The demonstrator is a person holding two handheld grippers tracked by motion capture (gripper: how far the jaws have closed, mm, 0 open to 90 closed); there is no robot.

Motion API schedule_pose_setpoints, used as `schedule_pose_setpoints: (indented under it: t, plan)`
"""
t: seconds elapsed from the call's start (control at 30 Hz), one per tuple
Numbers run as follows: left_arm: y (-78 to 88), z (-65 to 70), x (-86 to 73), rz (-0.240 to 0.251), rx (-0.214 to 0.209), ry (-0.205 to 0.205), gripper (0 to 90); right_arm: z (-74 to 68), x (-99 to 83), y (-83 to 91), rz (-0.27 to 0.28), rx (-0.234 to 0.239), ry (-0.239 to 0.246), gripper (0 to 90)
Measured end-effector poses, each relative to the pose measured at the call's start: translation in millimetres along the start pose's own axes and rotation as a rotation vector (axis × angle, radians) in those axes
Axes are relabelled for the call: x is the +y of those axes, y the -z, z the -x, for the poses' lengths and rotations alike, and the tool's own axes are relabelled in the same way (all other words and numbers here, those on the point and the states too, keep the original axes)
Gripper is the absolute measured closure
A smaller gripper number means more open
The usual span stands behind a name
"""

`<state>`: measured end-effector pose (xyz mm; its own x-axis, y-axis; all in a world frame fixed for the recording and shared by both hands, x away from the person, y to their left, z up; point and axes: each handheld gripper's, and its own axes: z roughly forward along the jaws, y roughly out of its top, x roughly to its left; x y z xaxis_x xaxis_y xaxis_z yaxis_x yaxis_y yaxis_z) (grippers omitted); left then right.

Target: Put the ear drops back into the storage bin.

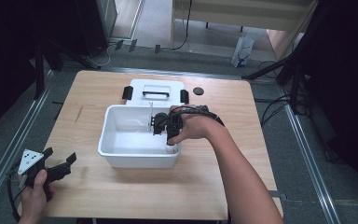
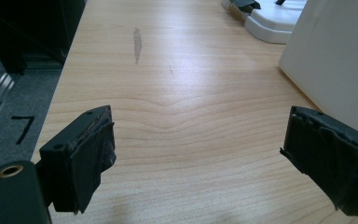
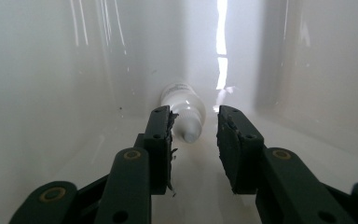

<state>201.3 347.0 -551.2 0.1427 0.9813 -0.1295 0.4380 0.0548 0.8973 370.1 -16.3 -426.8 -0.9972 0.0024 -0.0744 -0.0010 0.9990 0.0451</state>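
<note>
In the high view, a white bin is seen near the middle of a wooden table, with its white lid lying flat just behind it and touching its far rim. A small dark round disc lies on the table just right of the lid. The right gripper is held by the right hand and reaches down into the right part of the bin; how its jaws stand cannot be told from here. The left gripper is held by the left hand at the table's near left corner, well apart from the bin, its jaws spread and empty.

In the left gripper view, the left gripper is shown low over bare wood with its jaws wide apart and nothing between them. The bin's outer wall is seen at the right, and a dark streak marks the tabletop farther off.

In the right gripper view, the right gripper is shown inside the bin, jaws partly open. A small white bottle lies on its side on the bin floor, near the far wall. Its long axis runs roughly along the gripper's line of sight, the narrower rounded end pointing toward the camera and lying between the fingertips. No grip on the bottle is seen; a gap shows on the right side, while contact on the left cannot be told.
</note>
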Motion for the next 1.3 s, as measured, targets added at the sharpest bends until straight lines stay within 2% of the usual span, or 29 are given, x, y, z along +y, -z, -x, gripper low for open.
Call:
schedule_pose_setpoints:
  t: [0.03, 0.13, 0.27, 0.37, 0.4, 0.47, 0.53, 0.57, 0.73, 0.97, 1.1, 1.13, 1.3]
  plan:
    - [0.0, 0.0, 0.0, 0.000, 0.000, 0.000, 9.6, 0.0, 0.0, 0.0, 0.000, 0.000, 0.000, 66.4]
    - [-0.1, 0.2, -0.1, 0.000, 0.000, -0.002, 9.6, 1.2, -2.9, 9.9, 0.052, 0.004, -0.027, 65.5]
    - [0.0, 0.3, -0.1, 0.000, 0.000, -0.003, 9.6, 2.4, -7.0, 21.1, 0.080, 0.003, -0.055, 64.1]
    - [-0.3, 0.7, -0.2, 0.002, 0.001, -0.001, 9.6, 3.5, -9.0, 26.5, 0.100, 0.000, -0.053, 63.4]
    - [-0.2, 0.6, -0.1, 0.001, 0.002, -0.005, 9.6, 3.3, -10.9, 32.8, 0.110, -0.002, -0.068, 60.9]
    - [-0.2, 0.7, -0.1, 0.002, 0.003, -0.005, 9.6, 3.9, -12.6, 39.5, 0.130, -0.012, -0.060, 58.1]
    - [-0.2, 0.8, -0.1, 0.002, 0.002, -0.005, 9.6, 3.0, -14.5, 47.5, 0.139, -0.013, -0.077, 57.0]
    - [-0.2, 0.7, -0.1, 0.001, 0.003, -0.005, 9.6, 3.3, -15.3, 50.8, 0.150, -0.019, -0.066, 55.9]
    - [-0.3, 0.9, -0.2, 0.001, 0.003, -0.007, 9.6, 2.2, -22.9, 67.6, 0.176, -0.031, -0.074, 54.2]
    - [-0.1, 1.1, -0.2, 0.001, 0.006, -0.011, 9.6, 1.8, -41.6, 82.3, 0.195, -0.061, -0.102, 51.3]
    - [0.0, 1.2, -0.2, 0.000, 0.008, -0.012, 9.6, 2.0, -51.2, 84.9, 0.194, -0.069, -0.114, 50.1]
    - [-0.1, 1.2, -0.3, 0.000, 0.008, -0.012, 9.6, 1.5, -57.9, 86.1, 0.189, -0.072, -0.134, 48.9]
    - [0.1, 0.6, -0.2, 0.000, 0.009, -0.002, 9.6, 1.7, -72.1, 87.7, 0.188, -0.088, -0.161, 45.6]
